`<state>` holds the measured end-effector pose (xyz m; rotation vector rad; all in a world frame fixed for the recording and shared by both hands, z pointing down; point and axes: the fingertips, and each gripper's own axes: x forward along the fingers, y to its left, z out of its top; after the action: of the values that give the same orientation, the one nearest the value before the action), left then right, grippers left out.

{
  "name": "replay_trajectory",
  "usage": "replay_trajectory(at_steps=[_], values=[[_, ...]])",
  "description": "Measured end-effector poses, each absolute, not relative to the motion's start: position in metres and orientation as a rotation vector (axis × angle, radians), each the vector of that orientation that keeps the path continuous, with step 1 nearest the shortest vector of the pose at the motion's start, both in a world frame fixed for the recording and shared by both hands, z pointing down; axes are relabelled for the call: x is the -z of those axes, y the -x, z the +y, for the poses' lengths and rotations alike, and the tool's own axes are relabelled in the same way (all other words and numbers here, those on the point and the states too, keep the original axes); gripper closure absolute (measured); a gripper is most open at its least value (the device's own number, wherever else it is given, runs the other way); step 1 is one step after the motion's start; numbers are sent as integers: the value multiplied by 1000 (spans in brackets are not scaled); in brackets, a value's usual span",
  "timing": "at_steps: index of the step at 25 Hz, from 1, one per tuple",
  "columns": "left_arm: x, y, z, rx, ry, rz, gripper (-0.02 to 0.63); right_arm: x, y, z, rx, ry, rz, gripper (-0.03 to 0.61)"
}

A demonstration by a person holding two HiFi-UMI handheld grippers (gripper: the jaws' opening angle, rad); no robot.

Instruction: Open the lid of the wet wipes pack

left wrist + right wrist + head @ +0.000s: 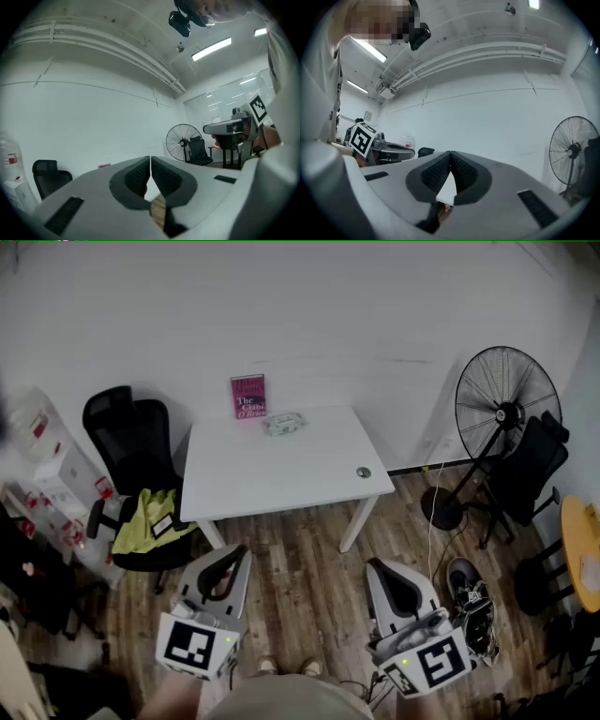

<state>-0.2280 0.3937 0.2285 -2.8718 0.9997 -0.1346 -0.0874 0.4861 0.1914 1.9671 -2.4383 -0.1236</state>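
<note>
The wet wipes pack (284, 423) lies flat near the far edge of the white table (281, 474), its lid down as far as I can tell. Both grippers hang low over the wooden floor, well short of the table and level. My left gripper (233, 553) is shut with nothing in it, its tips meeting in the left gripper view (150, 159). My right gripper (375, 567) is also shut and empty, its tips touching in the right gripper view (450, 153).
A pink book (248, 396) leans on the wall behind the pack. A small round object (364, 472) sits at the table's right edge. A black chair with a yellow cloth (141, 512) stands left; a floor fan (502, 413) and another chair stand right.
</note>
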Motion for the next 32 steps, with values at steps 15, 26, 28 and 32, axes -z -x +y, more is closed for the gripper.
replay_trajectory(at_steps=[15, 26, 28, 32], values=[[-234, 200, 416, 154, 2862, 1022, 586, -194, 59, 505, 114, -1981, -2510, 553], [-251, 191, 425, 232, 2821, 1110, 586, -221, 28, 519, 106, -1928, -2456, 370], [-251, 185, 425, 235, 2817, 1111, 586, -224, 24, 517, 90, -1915, -2460, 370], [-254, 176, 417, 229, 2828, 1108, 586, -230, 20, 506, 70, -1899, -2462, 370]])
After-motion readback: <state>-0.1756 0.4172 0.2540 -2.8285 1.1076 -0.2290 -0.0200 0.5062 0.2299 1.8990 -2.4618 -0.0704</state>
